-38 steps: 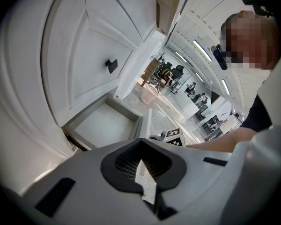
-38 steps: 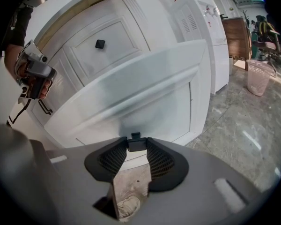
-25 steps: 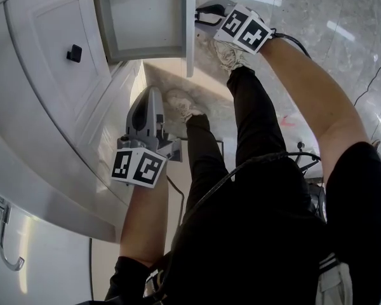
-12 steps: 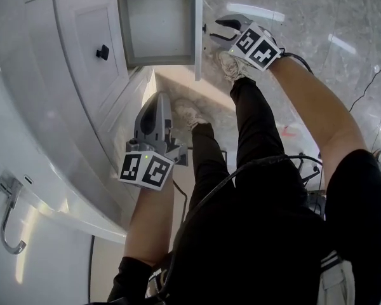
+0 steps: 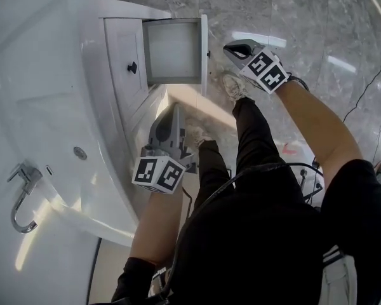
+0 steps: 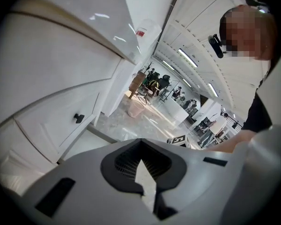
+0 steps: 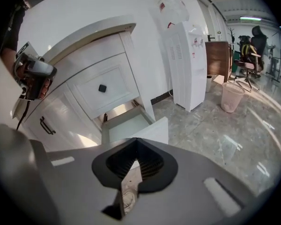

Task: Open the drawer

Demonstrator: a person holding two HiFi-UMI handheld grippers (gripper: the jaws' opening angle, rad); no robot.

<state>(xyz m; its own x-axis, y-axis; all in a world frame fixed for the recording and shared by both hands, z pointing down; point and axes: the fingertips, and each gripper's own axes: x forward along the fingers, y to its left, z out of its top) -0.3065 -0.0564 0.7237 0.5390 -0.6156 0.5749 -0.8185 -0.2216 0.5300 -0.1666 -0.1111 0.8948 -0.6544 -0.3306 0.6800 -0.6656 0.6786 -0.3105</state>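
I am holding the right claw (image 5: 233, 48), jaws just closed and empty, beside the open drawer (image 5: 173, 49); the left claw (image 5: 170, 110) is closed, empty.

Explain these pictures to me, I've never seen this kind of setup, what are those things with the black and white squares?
A person holds a grey two-jaw gripper in each hand; the marker cubes belong to them. The head view looks down from the person's head: left gripper beside the white cabinet, right gripper near the pulled-out white bottom drawer, which looks empty. The other two pictures come from cameras riding on each gripper, looking along its jaws. Both grippers are shut and hold nothing; the right one's jaws have just closed.
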